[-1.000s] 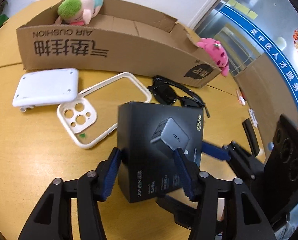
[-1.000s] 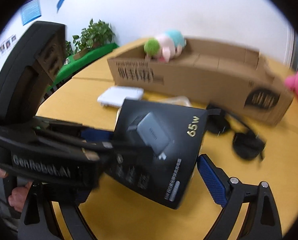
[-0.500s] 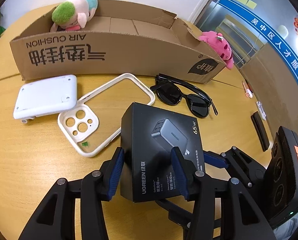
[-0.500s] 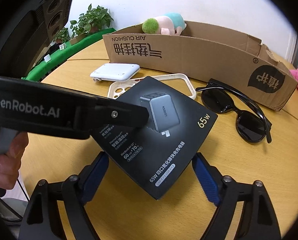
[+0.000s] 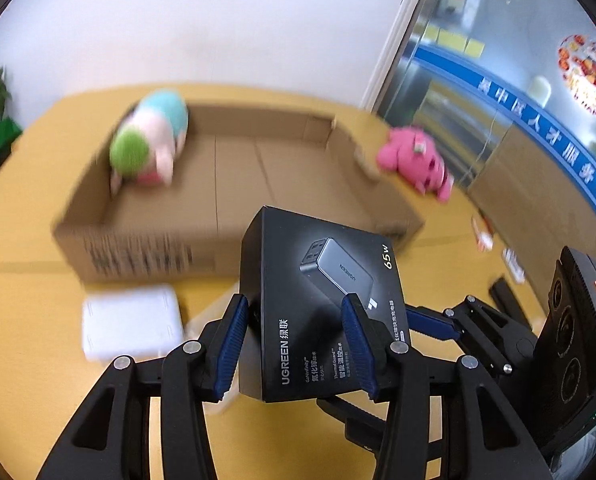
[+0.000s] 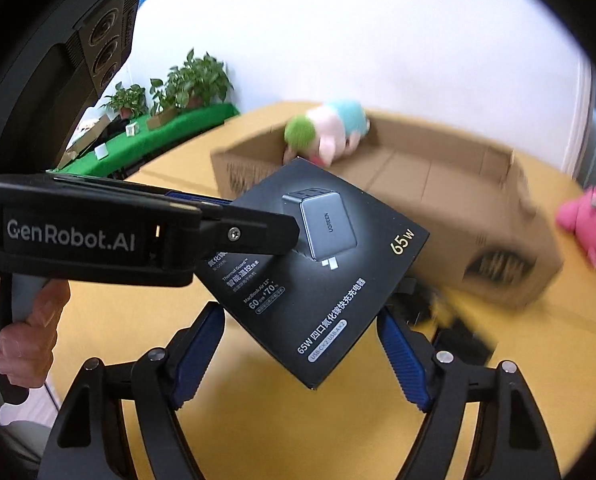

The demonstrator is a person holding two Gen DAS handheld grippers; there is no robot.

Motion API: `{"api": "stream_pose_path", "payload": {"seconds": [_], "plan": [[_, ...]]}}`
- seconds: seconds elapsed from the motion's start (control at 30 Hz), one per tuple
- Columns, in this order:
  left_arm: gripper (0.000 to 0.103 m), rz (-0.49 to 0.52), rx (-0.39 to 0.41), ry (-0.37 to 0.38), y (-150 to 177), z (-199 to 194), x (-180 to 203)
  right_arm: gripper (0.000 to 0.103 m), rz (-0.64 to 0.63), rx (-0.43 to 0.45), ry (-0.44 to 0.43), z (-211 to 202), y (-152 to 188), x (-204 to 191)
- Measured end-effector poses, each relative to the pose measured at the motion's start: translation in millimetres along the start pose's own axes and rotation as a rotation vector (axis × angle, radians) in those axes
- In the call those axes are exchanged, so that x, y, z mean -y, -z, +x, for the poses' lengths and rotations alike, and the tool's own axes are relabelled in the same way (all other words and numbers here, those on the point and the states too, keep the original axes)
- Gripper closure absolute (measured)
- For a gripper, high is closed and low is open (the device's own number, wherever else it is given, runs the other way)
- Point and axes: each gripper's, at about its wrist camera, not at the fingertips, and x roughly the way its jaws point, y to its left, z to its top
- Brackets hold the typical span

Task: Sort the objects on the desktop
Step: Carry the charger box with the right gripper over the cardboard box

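My left gripper (image 5: pixel 296 344) is shut on a black UGREEN charger box (image 5: pixel 322 300) and holds it up in the air, in front of the open cardboard box (image 5: pixel 234 184). In the right wrist view the same charger box (image 6: pixel 318 264) hangs between my right gripper's blue pads (image 6: pixel 402 364), which stand wide apart under its corners; I cannot tell whether they touch it. The left gripper's arm (image 6: pixel 98 232) crosses that view from the left. My right gripper (image 6: pixel 300 360) is open.
A green and pink plush (image 5: pixel 150 148) lies in the cardboard box's left end. A pink plush (image 5: pixel 418 162) sits by its right end. A white flat device (image 5: pixel 132 326) lies on the yellow table (image 5: pixel 22 320). Black sunglasses (image 6: pixel 458 332) are blurred at right.
The left gripper has lifted the charger box off the table and toward the cardboard box. The right gripper has risen with it and stays open.
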Motion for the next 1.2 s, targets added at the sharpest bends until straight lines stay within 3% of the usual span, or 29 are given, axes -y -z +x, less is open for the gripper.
{"api": "stream_pose_path", "payload": {"seconds": [0.27, 0.4, 0.57, 0.83, 1.07, 1.2], "plan": [[0.052, 0.050, 0.158, 0.006, -109, -4, -18, 0.024, -0.146, 0.091, 0.036, 7, -106, 30], [0.052, 0.042, 0.174, 0.020, -157, 15, -33, 0.024, -0.182, 0.095, 0.035, 28, -160, 54], [0.052, 0.039, 0.179, -0.003, -206, 52, -46, 0.024, -0.193, 0.078, 0.021, 61, -203, 84], [0.052, -0.039, 0.061, -0.038, -240, 145, -89, 0.024, -0.173, -0.026, -0.038, 153, -234, 136], [0.053, -0.086, -0.115, -0.080, -236, 231, -114, 0.024, -0.093, -0.165, -0.119, 237, -210, 173], [0.056, -0.091, -0.209, -0.164, -228, 267, -117, 0.025, -0.037, -0.263, -0.134, 281, -196, 185]]}}
